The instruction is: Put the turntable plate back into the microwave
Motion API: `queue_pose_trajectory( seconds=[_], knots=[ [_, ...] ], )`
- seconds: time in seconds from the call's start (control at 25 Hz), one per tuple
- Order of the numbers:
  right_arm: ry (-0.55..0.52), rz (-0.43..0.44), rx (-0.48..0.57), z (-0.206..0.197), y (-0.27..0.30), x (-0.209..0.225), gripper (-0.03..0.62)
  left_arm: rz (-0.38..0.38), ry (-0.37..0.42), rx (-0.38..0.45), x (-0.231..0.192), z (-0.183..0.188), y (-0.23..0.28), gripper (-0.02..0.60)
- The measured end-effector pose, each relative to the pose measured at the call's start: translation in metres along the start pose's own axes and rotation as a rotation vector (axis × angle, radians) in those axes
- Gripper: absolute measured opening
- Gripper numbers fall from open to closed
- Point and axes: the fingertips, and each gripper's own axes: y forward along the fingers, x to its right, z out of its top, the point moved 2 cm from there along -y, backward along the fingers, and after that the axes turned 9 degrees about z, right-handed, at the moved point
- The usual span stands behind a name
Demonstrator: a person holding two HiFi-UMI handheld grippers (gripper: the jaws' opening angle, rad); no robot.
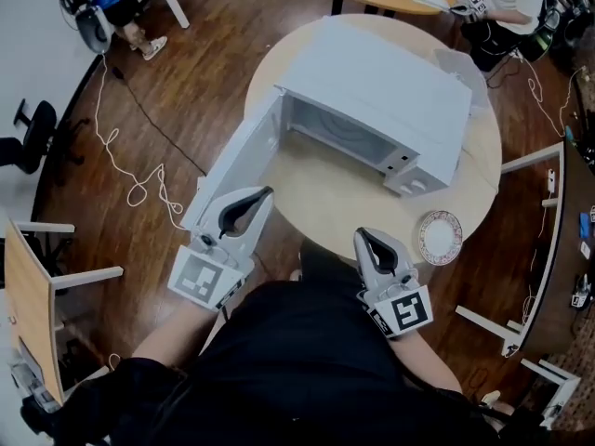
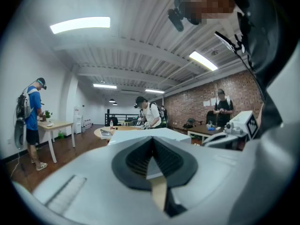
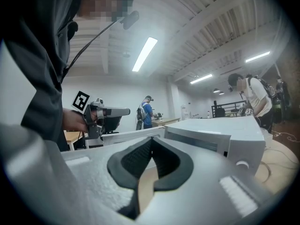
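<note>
Both jaws together, empty: left gripper [image 1: 260,198] beside open microwave [image 1: 372,91] door [image 1: 232,170], right gripper [image 1: 364,238] at desk [image 1: 325,193] edge. Plate [image 1: 440,238] on desk, 5 o'clock of microwave, 3 o'clock of right gripper. Risk: shallow rim pinch slips, plate drops off the desk edge nearby.

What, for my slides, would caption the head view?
Jaws shut and empty, the left gripper and right gripper face the open microwave; the turntable plate lies on the table.
</note>
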Motion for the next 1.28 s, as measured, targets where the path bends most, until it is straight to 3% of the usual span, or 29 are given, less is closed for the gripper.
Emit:
queue_pose_trajectory(
  seconds=[0.12,0.88,1.04,1.28],
  knots=[
    [0.016,-0.004,-0.008,0.000,0.006,0.009,0.002,-0.038,0.068,-0.006,-0.005,-0.004,0.015,0.005],
    [0.121,-0.068,-0.041,-0.002,0.048,0.083,0.002,-0.151,0.049,-0.077,-0.029,0.003,0.134,0.005],
    [0.144,-0.075,-0.033,-0.005,0.049,0.087,0.002,-0.152,-0.022,-0.093,-0.020,0.017,0.155,0.005],
    [0.138,-0.109,-0.014,-0.001,0.049,0.087,0.002,-0.206,0.020,-0.055,-0.009,0.035,0.163,0.005]
  ],
)
